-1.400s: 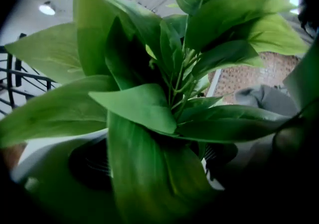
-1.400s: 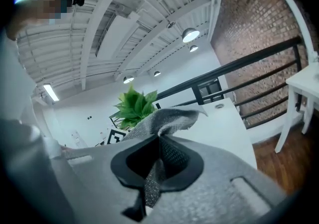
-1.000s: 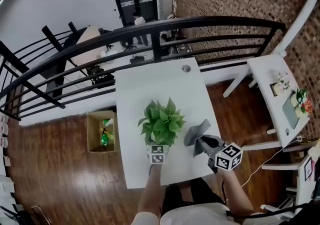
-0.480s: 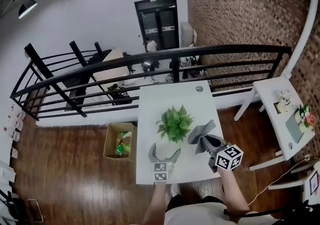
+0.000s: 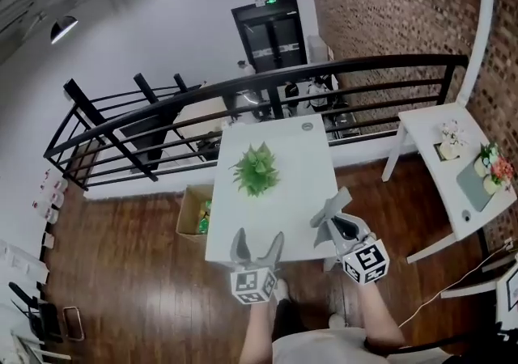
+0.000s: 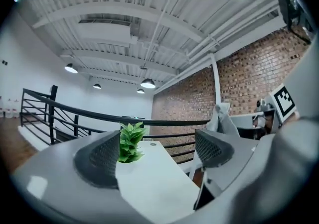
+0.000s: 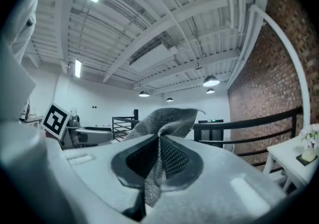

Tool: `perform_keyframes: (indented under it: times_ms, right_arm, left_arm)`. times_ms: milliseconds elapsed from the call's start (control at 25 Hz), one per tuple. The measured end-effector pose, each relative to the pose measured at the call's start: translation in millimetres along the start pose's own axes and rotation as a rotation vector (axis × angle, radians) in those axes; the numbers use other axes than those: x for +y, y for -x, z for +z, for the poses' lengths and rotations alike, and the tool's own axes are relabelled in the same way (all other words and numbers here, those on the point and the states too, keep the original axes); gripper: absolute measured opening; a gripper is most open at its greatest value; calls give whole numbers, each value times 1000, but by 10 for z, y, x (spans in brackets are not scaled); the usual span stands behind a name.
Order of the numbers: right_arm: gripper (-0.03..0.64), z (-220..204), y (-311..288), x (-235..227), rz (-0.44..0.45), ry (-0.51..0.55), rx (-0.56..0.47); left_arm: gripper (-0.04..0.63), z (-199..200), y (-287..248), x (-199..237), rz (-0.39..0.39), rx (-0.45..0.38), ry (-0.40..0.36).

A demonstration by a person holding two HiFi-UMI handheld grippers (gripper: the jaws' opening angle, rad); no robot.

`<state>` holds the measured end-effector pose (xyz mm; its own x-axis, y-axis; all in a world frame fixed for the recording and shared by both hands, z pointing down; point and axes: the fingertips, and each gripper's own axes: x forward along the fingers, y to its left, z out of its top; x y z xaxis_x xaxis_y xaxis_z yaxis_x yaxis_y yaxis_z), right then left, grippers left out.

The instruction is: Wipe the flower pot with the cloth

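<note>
Head view: at the table's [image 5: 303, 184] near edge my left gripper's [image 5: 258, 239] empty jaws are closing; my right gripper [image 5: 340, 231] clamps the cloth [image 5: 330, 210]. The potted plant [image 5: 256, 170] stands mid-table, well apart, with bare tabletop between. The green door sign [image 5: 269, 2] is too small to read.

The flower pot [image 5: 256, 170] stands upright on the long white table [image 5: 279, 225], in its far half and left of the middle, closer to the left long edge than to the right. Its bushy, bright green leaves spread over the top, so from above the pot's own body is hidden beneath them.

The cloth [image 5: 332, 210] is grey and coarsely woven. It is off the table, pinched between the closed jaws of the right gripper [image 7: 159, 154]. One fold stands up in a crumpled peak above the pads and a narrow tail hangs below them. It hangs over the table's right edge near the near corner, well apart from the pot.
</note>
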<state>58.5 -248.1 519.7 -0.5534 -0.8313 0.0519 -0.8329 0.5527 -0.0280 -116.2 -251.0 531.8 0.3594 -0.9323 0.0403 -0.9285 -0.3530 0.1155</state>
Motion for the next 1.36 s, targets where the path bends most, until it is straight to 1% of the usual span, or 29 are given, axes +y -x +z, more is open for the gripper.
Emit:
perform_keyframes:
  times_ms: [80, 160, 240, 320, 440, 560, 760, 960, 1160, 1360]
  right_arm:
    - [-3, -20, 238, -82, 5, -1, -2]
    - [-3, 18, 417, -42, 26, 12, -2]
    - [-3, 178, 528, 65, 50, 47, -21]
    - [-3, 330, 597, 153, 62, 96, -37]
    - [-3, 494, 571, 217, 37, 135, -56]
    - [-3, 632, 468, 330, 13, 137, -74]
    - [-3, 751, 232, 779, 40, 129, -114]
    - [-3, 808, 34, 1239, 88, 171, -125]
    - [-3, 976, 2, 1381, 64, 186, -155]
    - [-3, 900, 17, 1509, 51, 172, -145]
  left_arm:
    - [492, 25, 181, -251, 14, -1, -21]
    - [489, 38, 380, -329, 51, 13, -49]
    - [489, 119, 528, -310, 77, 7, -39]
    - [489, 210, 627, -303, 86, -17, -23]
    - [483, 343, 692, -291, 70, -41, -45]
    - [483, 431, 753, -260, 38, -33, -75]
    - [483, 527, 924, -91, -12, -30, -98]
    - [483, 594, 1040, 206, -34, -19, -111]
    - [483, 769, 1151, 418, -28, -52, -113]
    - [483, 771, 1244, 473, -38, -56, -107]
